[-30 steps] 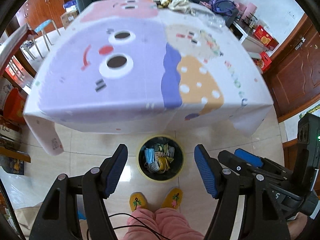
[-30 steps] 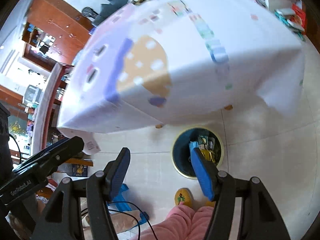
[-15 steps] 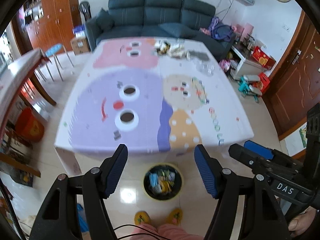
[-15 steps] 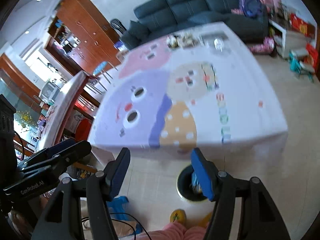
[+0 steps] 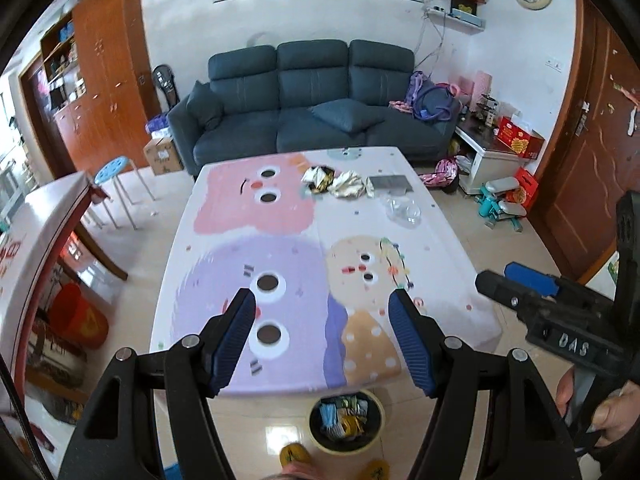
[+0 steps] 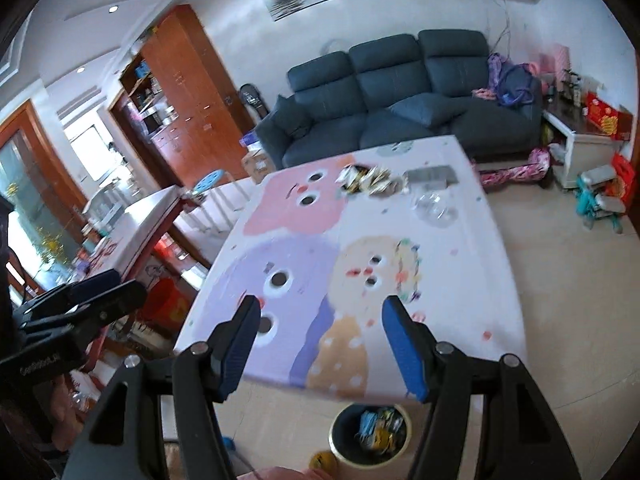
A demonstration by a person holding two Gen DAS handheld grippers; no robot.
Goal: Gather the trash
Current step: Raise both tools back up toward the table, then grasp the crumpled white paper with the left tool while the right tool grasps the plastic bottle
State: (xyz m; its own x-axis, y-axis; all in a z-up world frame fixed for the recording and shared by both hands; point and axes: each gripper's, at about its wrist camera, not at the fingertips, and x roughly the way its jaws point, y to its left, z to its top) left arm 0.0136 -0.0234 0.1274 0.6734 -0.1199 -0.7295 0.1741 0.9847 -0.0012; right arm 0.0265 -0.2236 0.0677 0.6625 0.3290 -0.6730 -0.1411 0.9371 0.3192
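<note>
Left hand-held gripper: was seen with its blue-padded jaws spread apart and nothing between them.
Right hand-held gripper: was likewise held open and empty.
Change: both views had been raised from the floor bin a second earlier to the far end of the counter; the sofa and wall, cut off before, were now taken in.
Remaining trash: crumpled gold and silver foil wrappers, a flat grey packet and a crushed clear plastic piece were left at the far end of the white cartoon-printed counter.
Bin: the round black yellow-rimmed bin, part-filled with wrappers, was seen on the floor below the near edge.
Meaning: a drop was judged finished and another reach across due.
</note>
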